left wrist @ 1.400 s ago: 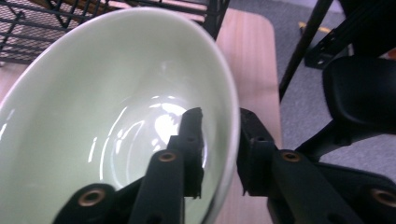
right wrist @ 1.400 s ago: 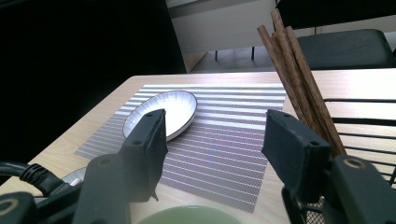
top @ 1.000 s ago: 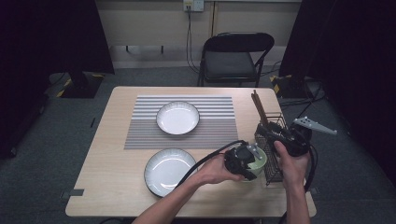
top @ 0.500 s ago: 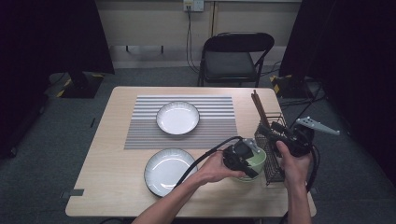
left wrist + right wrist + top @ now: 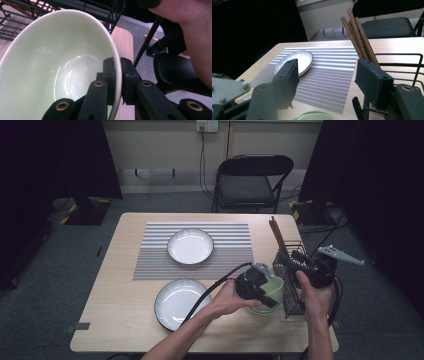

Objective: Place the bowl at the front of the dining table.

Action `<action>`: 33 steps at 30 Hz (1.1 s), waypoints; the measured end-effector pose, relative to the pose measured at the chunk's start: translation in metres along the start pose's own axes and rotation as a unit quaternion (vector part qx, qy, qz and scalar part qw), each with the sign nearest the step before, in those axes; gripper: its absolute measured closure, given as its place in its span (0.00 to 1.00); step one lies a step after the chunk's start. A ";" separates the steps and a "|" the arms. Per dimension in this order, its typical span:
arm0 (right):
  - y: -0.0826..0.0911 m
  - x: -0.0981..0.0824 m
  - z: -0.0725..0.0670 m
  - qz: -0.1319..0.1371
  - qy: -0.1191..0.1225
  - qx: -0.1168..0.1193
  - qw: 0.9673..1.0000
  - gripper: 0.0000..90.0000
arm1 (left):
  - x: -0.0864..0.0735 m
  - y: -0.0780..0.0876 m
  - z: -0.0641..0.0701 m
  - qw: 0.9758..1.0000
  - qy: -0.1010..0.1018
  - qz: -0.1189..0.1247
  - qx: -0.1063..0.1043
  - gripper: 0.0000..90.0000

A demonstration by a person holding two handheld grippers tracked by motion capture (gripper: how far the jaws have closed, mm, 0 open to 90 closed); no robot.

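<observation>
High view, bowl: I see the green bowl [image 5: 266,296] near the right edge of the table [image 5: 115,315], just left of the wire rack [image 5: 292,285] and right of the near plate [image 5: 177,302].
High view, left gripper: my left gripper [image 5: 256,286] sits on the bowl's rim, clamped to it.
High view, right gripper: my right gripper [image 5: 305,265] hovers over the rack, above the chopsticks [image 5: 277,235] standing at its far end.
High view, rest: the far plate [image 5: 190,246] lies on the striped mat [image 5: 195,251].
Left gripper view: the jaws pinch the bowl's [image 5: 57,65] wall, one inside, one outside; the grip looks firm.
Right gripper view: the jaws stand apart with nothing between them; they have just been opening. Beyond them I see the mat [image 5: 327,75], the far plate [image 5: 294,61] and the chopsticks [image 5: 358,35].
Progress: I judge the bowl grasped but not yet placed; it is beside the rack, so carrying and setting it down remain.
</observation>
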State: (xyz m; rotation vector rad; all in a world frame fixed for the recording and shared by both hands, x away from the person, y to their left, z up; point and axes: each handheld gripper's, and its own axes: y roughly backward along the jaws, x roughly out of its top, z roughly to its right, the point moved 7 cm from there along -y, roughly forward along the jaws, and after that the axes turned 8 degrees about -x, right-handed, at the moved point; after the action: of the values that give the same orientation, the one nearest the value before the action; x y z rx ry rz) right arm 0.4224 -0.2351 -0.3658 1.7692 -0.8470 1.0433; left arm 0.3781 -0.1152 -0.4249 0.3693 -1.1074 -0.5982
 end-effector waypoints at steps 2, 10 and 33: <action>0.001 0.001 -0.001 0.001 0.000 0.000 1.000 0.39 | 0.000 0.003 0.001 1.000 -0.003 0.005 0.001 0.93; 0.003 0.004 -0.003 0.009 0.001 -0.006 1.000 0.34 | 0.001 0.017 0.006 1.000 -0.007 0.023 0.004 0.93; 0.002 0.004 -0.003 0.008 0.000 -0.011 1.000 0.32 | -0.005 0.066 -0.009 0.997 0.012 0.071 0.040 0.93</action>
State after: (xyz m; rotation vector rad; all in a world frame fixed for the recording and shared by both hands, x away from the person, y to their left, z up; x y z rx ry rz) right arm 0.4213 -0.2337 -0.3607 1.7470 -0.8707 1.0404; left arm 0.4026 -0.0601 -0.3951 0.3627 -1.1270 -0.4230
